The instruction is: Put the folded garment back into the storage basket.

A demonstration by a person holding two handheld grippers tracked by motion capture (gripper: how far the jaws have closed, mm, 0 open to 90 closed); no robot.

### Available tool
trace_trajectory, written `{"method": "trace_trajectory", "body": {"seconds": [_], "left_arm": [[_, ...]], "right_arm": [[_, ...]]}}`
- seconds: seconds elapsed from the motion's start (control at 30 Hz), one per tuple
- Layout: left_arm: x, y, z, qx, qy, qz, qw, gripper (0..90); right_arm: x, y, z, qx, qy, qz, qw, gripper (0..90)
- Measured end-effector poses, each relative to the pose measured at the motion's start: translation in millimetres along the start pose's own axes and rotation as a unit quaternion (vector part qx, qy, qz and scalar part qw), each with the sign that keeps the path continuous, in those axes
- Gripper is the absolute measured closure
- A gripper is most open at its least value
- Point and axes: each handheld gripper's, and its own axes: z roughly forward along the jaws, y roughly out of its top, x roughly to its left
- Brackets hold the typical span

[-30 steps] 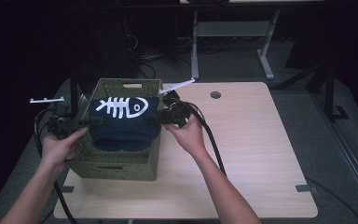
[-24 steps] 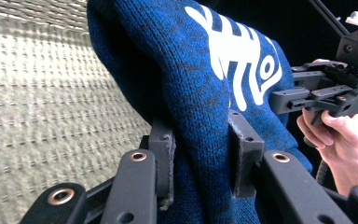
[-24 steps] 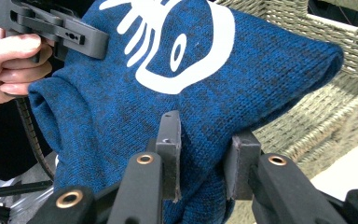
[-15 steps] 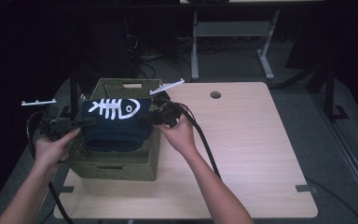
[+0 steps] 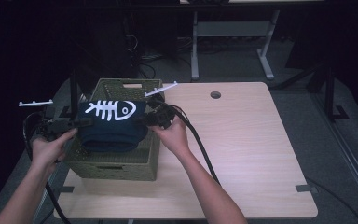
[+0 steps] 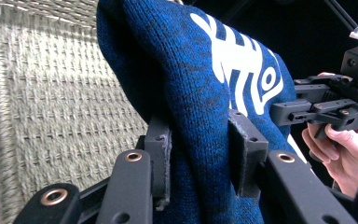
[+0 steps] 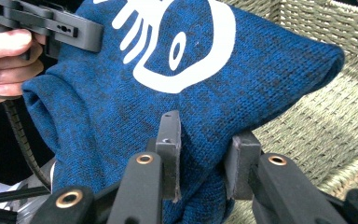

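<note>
1 blue sweater [image 5: 113, 126], 1 wicker basket [image 5: 116, 163], 2 grippers.

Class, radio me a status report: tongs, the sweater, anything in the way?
Left tongs and right tongs both shut on folded blue fish-skeleton sweater. Sweater held over wicker basket, left tongs just easing open. Nothing in the way.

A dark blue knitted garment [image 5: 113, 126], folded into a thick bundle, hangs stretched over the open top of a woven olive-green basket [image 5: 116, 164]. A white fish-skeleton print lies face up on its upper side. Its left end is pinched between the jaws of the left gripper [image 6: 200, 154], its right end between those of the right gripper [image 7: 205, 154]. The basket stands on the left part of the tabletop [image 5: 247, 135].
</note>
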Motion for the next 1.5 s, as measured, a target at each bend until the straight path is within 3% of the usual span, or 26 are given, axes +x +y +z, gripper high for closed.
{"method": "trace_trajectory", "body": {"seconds": [0.5, 0.77, 0.87, 1.03, 1.17, 1.33, 1.5], "left_arm": [[10.2, -1.7, 10.4, 0.025, 0.051, 0.011, 0.9984, 61.7], [13.2, -3.2, 19.0, 0.051, 0.078, 0.026, 0.9953, 61.8], [13.5, -4.8, 24.8, 0.067, 0.097, 0.039, 0.9923, 61.8], [16.2, -4.5, 26.3, 0.071, 0.097, 0.049, 0.9915, 60.0], [18.4, -4.8, 25.6, 0.069, 0.104, 0.046, 0.9911, 60.4], [19.0, -6.0, 25.1, 0.060, 0.113, 0.044, 0.9908, 58.0], [18.7, -5.6, 20.9, 0.047, 0.114, 0.049, 0.9912, 58.1]], "right_arm": [[-9.2, -7.3, 24.3, 0.020, -0.009, 0.013, 0.9997, 70.5], [-11.6, -14.3, 32.7, 0.037, -0.021, 0.012, 0.9990, 70.2], [-12.0, -17.1, 35.3, 0.044, -0.030, 0.011, 0.9985, 69.8], [-10.3, -21.0, 38.4, 0.053, -0.050, -0.004, 0.9973, 69.6], [-9.6, -22.5, 39.8, 0.058, -0.052, -0.005, 0.9969, 69.2], [-4.0, -23.0, 44.4, 0.074, -0.073, -0.029, 0.9941, 57.3], [3.1, -15.7, 37.0, 0.065, -0.112, -0.060, 0.9897, 46.7]]}}
